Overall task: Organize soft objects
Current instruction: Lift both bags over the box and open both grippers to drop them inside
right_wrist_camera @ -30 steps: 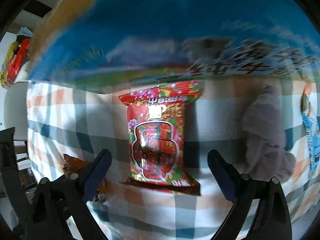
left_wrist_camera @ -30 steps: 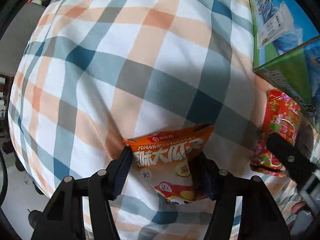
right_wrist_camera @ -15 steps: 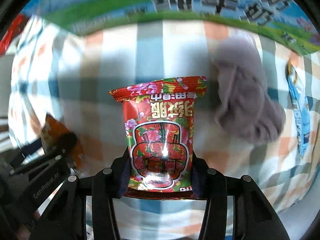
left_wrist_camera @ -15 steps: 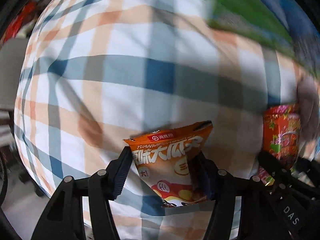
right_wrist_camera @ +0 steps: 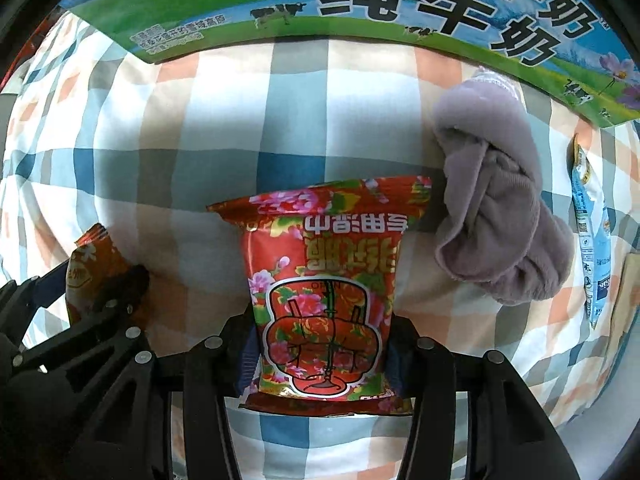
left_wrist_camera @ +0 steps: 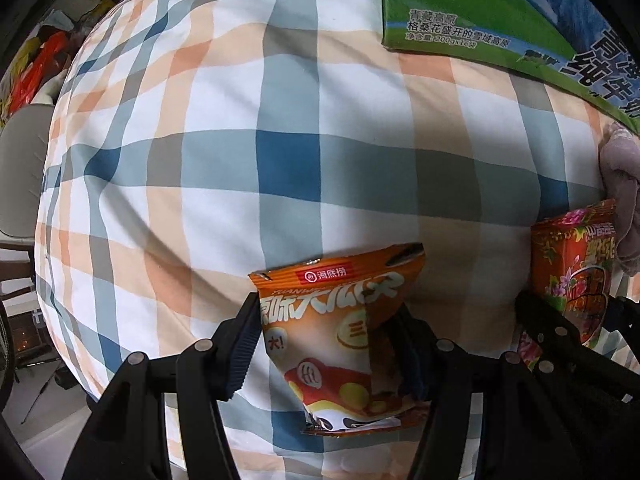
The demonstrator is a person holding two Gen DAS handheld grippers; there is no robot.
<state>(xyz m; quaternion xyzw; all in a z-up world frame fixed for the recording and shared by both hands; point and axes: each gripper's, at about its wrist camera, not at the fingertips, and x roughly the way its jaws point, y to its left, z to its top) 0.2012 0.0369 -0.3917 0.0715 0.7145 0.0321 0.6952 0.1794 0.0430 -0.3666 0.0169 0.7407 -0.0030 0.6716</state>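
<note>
My left gripper [left_wrist_camera: 328, 344] is shut on an orange snack packet [left_wrist_camera: 340, 320] and holds it over the checked cloth [left_wrist_camera: 248, 152]. My right gripper [right_wrist_camera: 320, 352] is shut on a red flowered snack packet [right_wrist_camera: 324, 280], held just above the cloth. The red packet also shows at the right edge of the left wrist view [left_wrist_camera: 576, 268]. The orange packet shows at the left of the right wrist view [right_wrist_camera: 92, 268]. A crumpled mauve towel [right_wrist_camera: 500, 208] lies on the cloth right of the red packet.
A large green and blue milk carton box [right_wrist_camera: 360, 8] stands along the far edge of the cloth, also in the left wrist view [left_wrist_camera: 500, 12]. A blue and white packet [right_wrist_camera: 588, 232] lies at the far right. Red bags [left_wrist_camera: 36, 68] sit off the cloth at far left.
My right gripper was open around the red packet, then closed on it and lifted it. My left gripper kept its hold on the orange packet and swung towards the milk box.
</note>
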